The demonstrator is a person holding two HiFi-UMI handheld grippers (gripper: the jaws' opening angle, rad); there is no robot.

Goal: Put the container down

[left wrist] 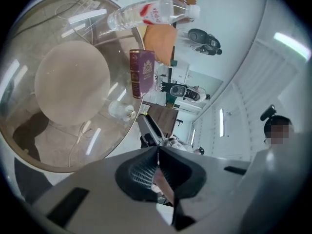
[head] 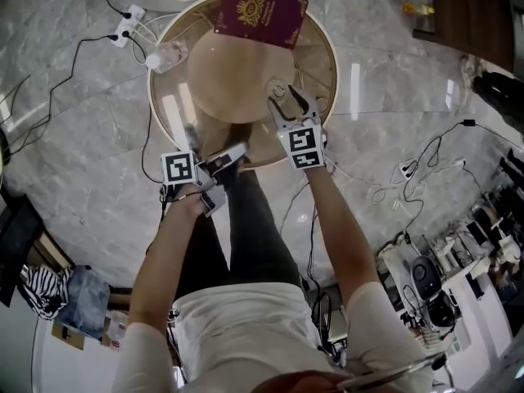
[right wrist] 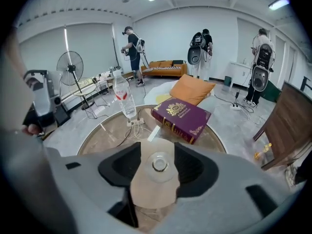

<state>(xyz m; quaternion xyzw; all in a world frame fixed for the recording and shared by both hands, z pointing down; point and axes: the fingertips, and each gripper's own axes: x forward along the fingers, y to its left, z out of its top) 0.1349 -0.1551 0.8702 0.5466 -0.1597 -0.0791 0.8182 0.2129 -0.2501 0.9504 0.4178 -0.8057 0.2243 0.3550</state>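
- Grey marble floor surrounds a round glass table point(head: 155, 105) in the head view. A maroon book point(head: 260, 13) lies at its far edge and a water bottle point(head: 168, 56) is at far left. The small clear container point(head: 279, 91) sits on the glass at near right. The right gripper point(head: 288, 98) is over it, and the left gripper point(head: 237, 150) is off the near rim.
- Left gripper view: the left gripper point(left wrist: 157, 155) has its jaws pressed together on nothing. Across the glass, the container point(left wrist: 120, 110) stands alone near the book point(left wrist: 141, 73). The dark shape just beside it is probably the other gripper's finger.
- Right gripper view: the right gripper point(right wrist: 158, 150) looks down on the container point(right wrist: 159, 165), which is centred in the gap. The jaws are apart and neither pad touches it, so it seems set down already. To finish well, I judge, lift straight up with the jaws held wide so no pad clips it. Keep the left gripper away from the table.
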